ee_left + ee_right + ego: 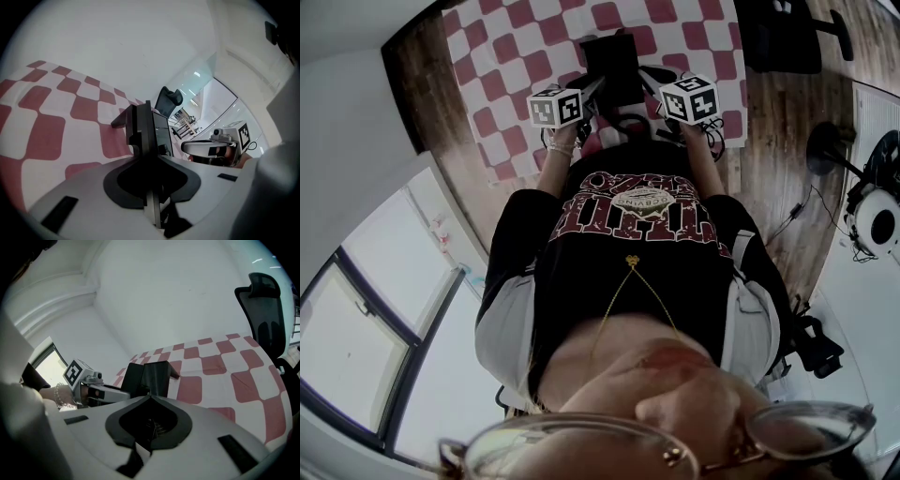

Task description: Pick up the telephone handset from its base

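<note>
The black telephone (614, 61) stands on a red-and-white checked cloth (502, 66). My left gripper (591, 94) reaches its left side. In the left gripper view the handset (140, 126) stands edge-on between the jaws, which close in on both of its sides at my left gripper (150, 158). My right gripper (652, 86) sits by the phone's right side. In the right gripper view the phone (152, 373) lies just past my right gripper (150, 397), whose jaws meet with nothing between them. Each gripper view also shows the other gripper, the right (211, 147) and the left (101, 392).
The cloth covers part of a wooden surface (769, 122). A black office chair (265, 310) stands beyond the cloth at the right. Dark cables (712, 141) trail near the right hand. The person's torso fills the lower half of the head view.
</note>
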